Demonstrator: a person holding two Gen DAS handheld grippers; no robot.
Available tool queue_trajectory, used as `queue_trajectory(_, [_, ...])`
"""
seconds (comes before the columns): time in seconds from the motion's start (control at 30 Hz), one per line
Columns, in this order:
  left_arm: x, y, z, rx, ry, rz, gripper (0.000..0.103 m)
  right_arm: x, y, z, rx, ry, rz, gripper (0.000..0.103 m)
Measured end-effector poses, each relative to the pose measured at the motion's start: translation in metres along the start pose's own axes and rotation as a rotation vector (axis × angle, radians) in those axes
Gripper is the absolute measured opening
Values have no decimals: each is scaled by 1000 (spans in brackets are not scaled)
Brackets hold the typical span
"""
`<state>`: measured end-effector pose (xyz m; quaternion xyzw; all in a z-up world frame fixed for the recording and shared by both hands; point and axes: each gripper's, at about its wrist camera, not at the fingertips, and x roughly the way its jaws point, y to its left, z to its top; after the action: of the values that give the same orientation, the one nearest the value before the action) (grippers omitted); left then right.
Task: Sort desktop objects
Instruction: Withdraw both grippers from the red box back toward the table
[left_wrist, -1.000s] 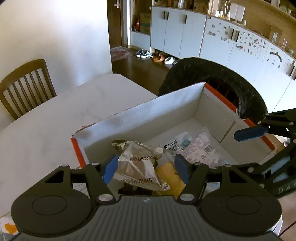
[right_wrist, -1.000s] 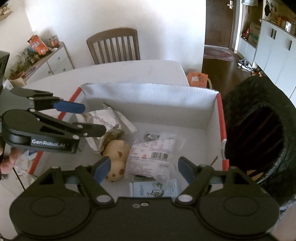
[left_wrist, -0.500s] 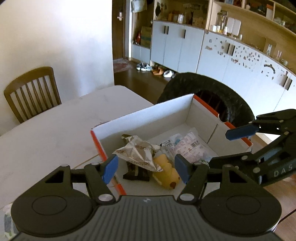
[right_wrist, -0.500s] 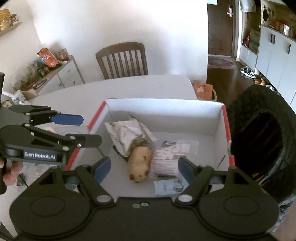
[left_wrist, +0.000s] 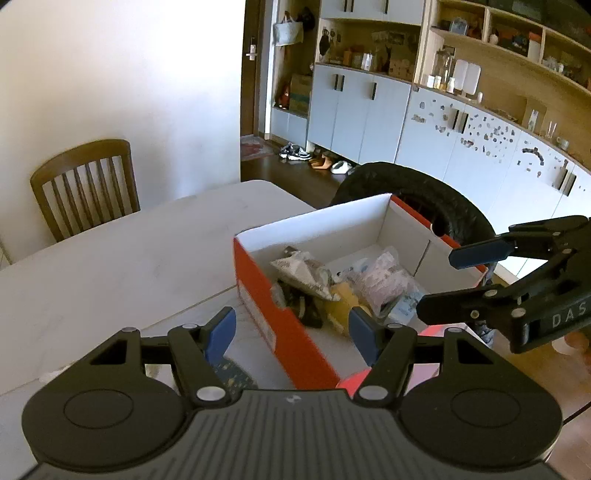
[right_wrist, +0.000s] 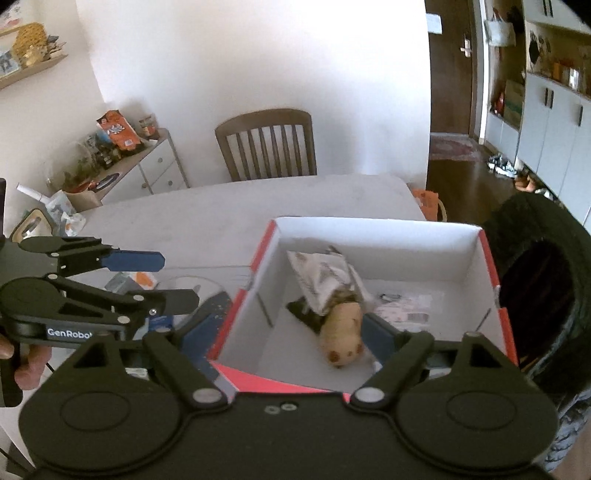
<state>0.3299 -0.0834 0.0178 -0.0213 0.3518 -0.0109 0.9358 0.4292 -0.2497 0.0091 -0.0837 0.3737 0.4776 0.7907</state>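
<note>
Both grippers hold nothing: left gripper (left_wrist: 291, 332) spread at lower centre, right gripper (right_wrist: 284, 332) opening, its pads blurred. Box (right_wrist: 373, 229), centre frame, holds a plush toy (right_wrist: 341, 332), silver wrapper (right_wrist: 325, 273) and packets partly hidden beneath them.

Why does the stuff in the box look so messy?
Nothing looks broken or spilled. In the orange box, a crumpled silver wrapper lies partly over the yellow plush toy, with plastic packets loose beside them.

Open shoebox, already filled

The red-and-white box (right_wrist: 373, 236) holds a crumpled silver packet (right_wrist: 325, 273), a tan plush toy (right_wrist: 341, 332) (lying flat) and a clear pink-printed bag (right_wrist: 406, 310), near the counter's right edge.
</note>
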Motion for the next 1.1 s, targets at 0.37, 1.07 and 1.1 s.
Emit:
queue_trajectory(0.37, [-50,43,-40,-8,-14,-3,79,6,68,-16,6,-14,-6,90])
queue_trajectory(1.07, [-108,132,-122,-99,28,45,94,57,161,-25,-65,13,-48,92])
queue_trajectory(1.1, [-108,135,-125,-101,29,43,99,62,163,-26,-67,17,-53,92])
